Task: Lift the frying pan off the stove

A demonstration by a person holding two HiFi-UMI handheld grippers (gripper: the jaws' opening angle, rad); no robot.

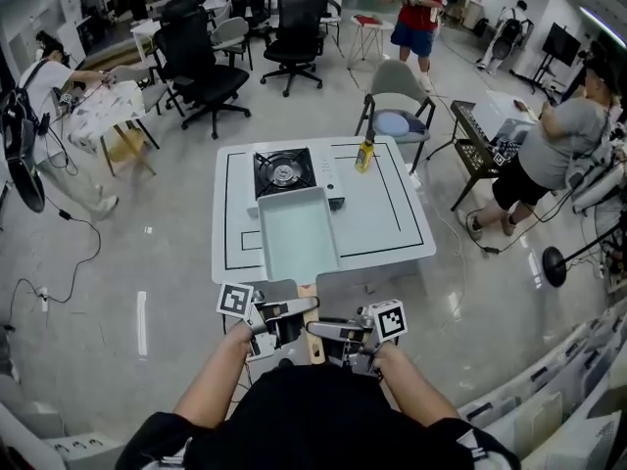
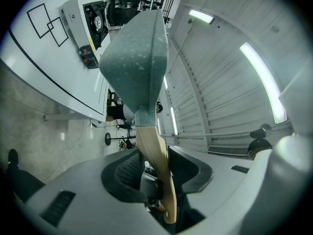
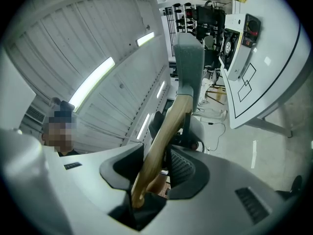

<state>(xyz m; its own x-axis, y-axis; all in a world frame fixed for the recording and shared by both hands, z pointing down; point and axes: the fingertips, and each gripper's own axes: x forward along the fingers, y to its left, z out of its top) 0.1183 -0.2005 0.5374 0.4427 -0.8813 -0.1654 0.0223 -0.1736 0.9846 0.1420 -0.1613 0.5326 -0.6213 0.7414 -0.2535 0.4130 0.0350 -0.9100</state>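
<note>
The rectangular pale-green frying pan (image 1: 298, 233) hangs in the air above the near half of the white table (image 1: 392, 218), clear of the black gas stove (image 1: 284, 171) behind it. Its wooden handle (image 1: 310, 306) points toward me. My left gripper (image 1: 284, 319) and right gripper (image 1: 338, 333) are both shut on that handle from opposite sides. In the left gripper view the pan's speckled underside (image 2: 137, 58) rises from the handle (image 2: 155, 155) clamped in the left gripper (image 2: 151, 173). The right gripper view shows the pan (image 3: 190, 58) edge-on, with its handle (image 3: 164, 131) pinched in the right gripper (image 3: 156, 168).
A yellow bottle (image 1: 364, 155) stands on the table right of the stove. A grey chair (image 1: 397, 101) sits behind the table and office chairs (image 1: 201, 52) stand further back. A keyboard stand (image 1: 480, 140) is at the right. People stand around the room.
</note>
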